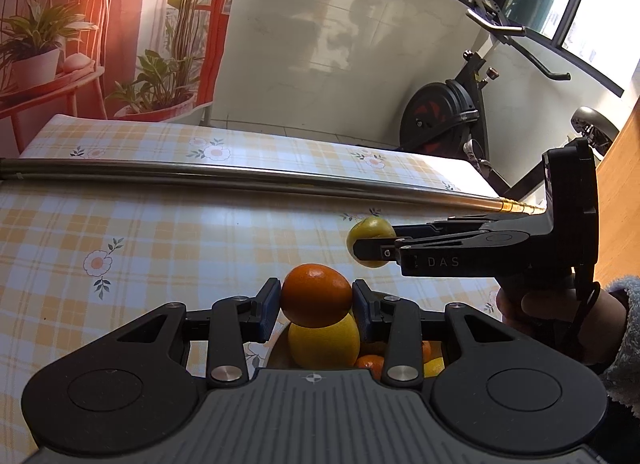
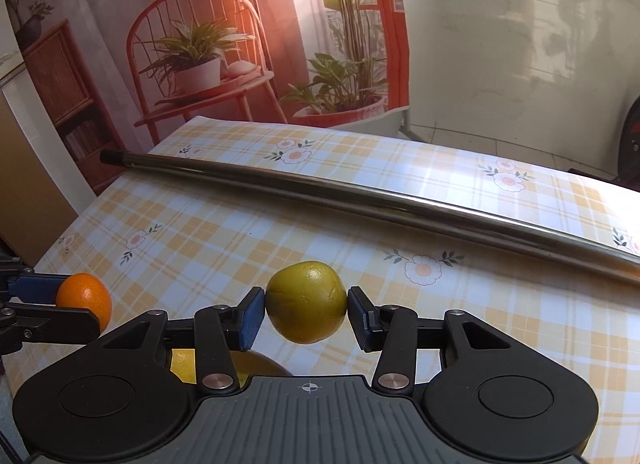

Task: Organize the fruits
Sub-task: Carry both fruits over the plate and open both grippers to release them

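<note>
My left gripper [image 1: 316, 300] is shut on an orange [image 1: 316, 296], held above a bowl [image 1: 276, 352] of fruit. In that bowl I see a yellow lemon [image 1: 324, 340] and small oranges [image 1: 370, 364], partly hidden by the gripper body. My right gripper [image 2: 306, 310] is shut on a green-yellow fruit [image 2: 306, 304] and hovers over the table. In the left wrist view the right gripper [image 1: 370, 244] reaches in from the right with that green fruit [image 1: 370, 230]. The right wrist view shows the left gripper [image 2: 80, 300] at the far left with the orange [image 2: 86, 296].
A long steel pole [image 1: 240, 178] lies across the checked tablecloth [image 1: 160, 244] behind both grippers. A hand and grey sleeve [image 1: 568, 320] hold the right gripper. An exercise bike [image 1: 460, 116] stands past the table's far right corner. A yellow fruit [image 2: 184, 368] shows under the right gripper.
</note>
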The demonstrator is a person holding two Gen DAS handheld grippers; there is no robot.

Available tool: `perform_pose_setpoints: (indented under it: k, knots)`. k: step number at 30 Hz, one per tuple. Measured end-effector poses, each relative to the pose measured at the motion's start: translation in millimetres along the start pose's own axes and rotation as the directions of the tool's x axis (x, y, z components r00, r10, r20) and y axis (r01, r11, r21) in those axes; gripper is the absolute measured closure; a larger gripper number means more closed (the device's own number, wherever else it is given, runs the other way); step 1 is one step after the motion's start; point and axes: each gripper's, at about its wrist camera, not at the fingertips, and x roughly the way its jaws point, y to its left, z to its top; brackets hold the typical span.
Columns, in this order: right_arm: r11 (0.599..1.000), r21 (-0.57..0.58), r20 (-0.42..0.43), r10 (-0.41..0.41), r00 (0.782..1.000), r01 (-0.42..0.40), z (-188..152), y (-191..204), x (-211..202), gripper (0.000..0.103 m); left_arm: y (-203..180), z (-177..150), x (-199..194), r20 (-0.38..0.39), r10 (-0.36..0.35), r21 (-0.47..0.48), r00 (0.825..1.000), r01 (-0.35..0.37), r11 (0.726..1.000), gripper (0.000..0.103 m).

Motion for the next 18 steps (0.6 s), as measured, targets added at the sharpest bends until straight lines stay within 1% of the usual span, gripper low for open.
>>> perform_pose_setpoints:
  k: [5,10,14,18]
  knots:
    - [0.999,-0.006,0.005,0.038,0.999,-0.038,-13.7,4.6,-34.7,0.061,-3.5,-10.3,-2.8,-0.022,-0.039,-0.004,0.999,0.039,0.999,0.062]
    - [0.998,-0.012,-0.007,0.054,0.999,-0.054,-29.6,8.8,-60.8,0.061,-7.9,-24.1,1.7,-0.074,-0.063,0.011,0.995,0.064,0.998,0.062]
    - [0.997,-0.031,-0.019,0.063,0.998,-0.064,-42.5,15.0,-73.2,0.061,-9.0,-34.7,8.2,-0.114,-0.065,0.022,0.991,0.068,0.997,0.062]
    - [0.995,-0.053,-0.044,0.081,0.996,-0.084,-55.1,24.5,-78.3,0.061,-11.1,-40.3,13.9,-0.141,-0.051,0.047,0.989,0.058,0.997,0.062]
